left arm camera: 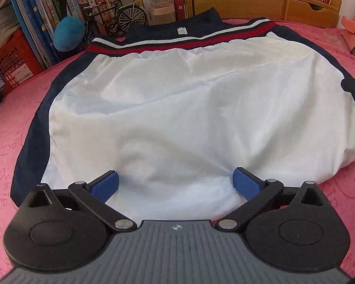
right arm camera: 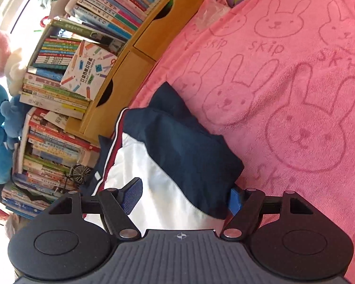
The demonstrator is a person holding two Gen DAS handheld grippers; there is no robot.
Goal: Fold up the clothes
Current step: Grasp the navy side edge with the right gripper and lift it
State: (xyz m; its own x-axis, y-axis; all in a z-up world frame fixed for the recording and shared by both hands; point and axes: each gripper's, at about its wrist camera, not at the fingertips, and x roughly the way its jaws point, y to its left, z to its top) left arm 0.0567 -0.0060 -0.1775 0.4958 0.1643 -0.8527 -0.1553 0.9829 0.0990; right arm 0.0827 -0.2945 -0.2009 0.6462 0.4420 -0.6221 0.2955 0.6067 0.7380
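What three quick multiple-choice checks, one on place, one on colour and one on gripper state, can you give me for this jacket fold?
1. Where does the jacket lie?
A. On the pink bunny-print towel
B. On a bare wooden floor
C. In a drawer

2. What colour is the jacket's lining, facing up?
A. Yellow
B. White
C. Green

3. How does the left gripper stand?
A. Shut on a book
B. Shut on the jacket's collar
C. Open, pads apart over the lining

Key:
1 A, pink towel shows all round the jacket.
2 B, the broad upturned panel is white inside the navy shell.
3 C, both blue pads stand wide apart with nothing pinched.
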